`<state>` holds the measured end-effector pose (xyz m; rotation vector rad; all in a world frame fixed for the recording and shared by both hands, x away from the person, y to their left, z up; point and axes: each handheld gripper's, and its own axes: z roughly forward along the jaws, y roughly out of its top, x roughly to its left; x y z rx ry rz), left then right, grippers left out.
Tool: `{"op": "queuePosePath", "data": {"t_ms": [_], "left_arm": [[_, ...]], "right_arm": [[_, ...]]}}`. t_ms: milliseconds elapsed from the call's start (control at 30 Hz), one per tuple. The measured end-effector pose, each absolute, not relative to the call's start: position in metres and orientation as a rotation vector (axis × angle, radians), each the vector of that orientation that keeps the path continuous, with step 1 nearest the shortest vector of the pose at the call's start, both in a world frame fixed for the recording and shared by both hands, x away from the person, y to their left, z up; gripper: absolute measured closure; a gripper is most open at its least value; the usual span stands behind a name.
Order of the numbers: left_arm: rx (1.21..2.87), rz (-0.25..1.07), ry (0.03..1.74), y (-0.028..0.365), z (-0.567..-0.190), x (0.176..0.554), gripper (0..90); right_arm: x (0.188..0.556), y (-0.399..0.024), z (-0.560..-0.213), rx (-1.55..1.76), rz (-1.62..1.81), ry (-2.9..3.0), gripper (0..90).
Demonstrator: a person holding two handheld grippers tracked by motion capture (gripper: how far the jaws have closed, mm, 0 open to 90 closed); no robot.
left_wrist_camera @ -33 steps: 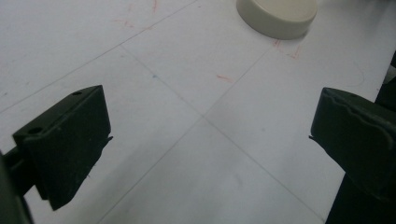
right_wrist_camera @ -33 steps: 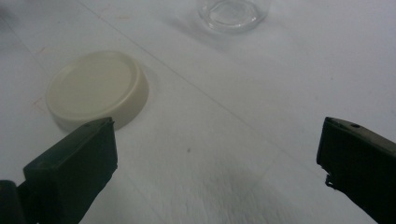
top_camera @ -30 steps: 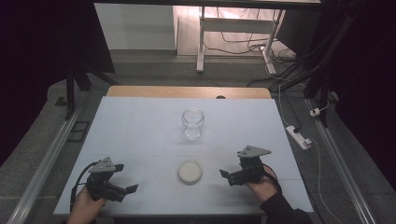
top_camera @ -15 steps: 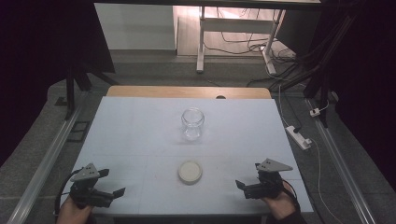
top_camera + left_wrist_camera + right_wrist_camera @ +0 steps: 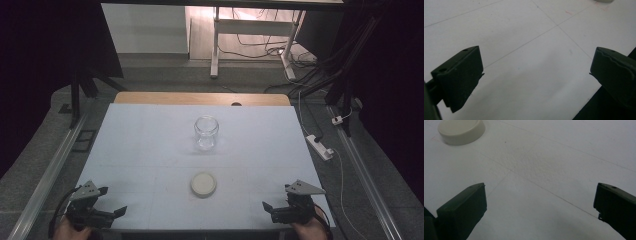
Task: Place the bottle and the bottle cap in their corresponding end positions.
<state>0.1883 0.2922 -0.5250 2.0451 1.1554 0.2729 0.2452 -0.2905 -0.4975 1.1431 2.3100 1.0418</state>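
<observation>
Looking at where everything sits, it all comes down to the lid (image 5: 203,184), which lies flat on the white table (image 5: 140,150) near the front edge, roughly midway between the two hands but a touch closer to the right gripper (image 5: 268,209). The glass jar (image 5: 206,132) stands upright farther back, almost straight behind the lid and well apart from it, mouth open with nothing on it. Both tools are parked at the near corners: the left gripper (image 5: 119,213) at the front left, the right one at the front right, each aimed inward toward the middle. Both have their jaws spread wide with nothing between them, just bare table. From the right gripper view the lid (image 5: 461,131) sits ahead and off to the left of the jaws, so I'd guess that hand has the shorter reach to it. The lid is round, so there's no long axis to line up with, any approach angle across it should work.
</observation>
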Motion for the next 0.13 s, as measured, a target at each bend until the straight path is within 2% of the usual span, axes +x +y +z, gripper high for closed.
{"op": "queuePosePath", "data": {"t_ms": [133], "left_arm": [[2.028,0.266,1.159,0.294,-0.5248,0.1878,0.0]], "right_arm": [[0.245,-0.2938,-0.4972,1.165,1.063,2.299,0.0]]}}
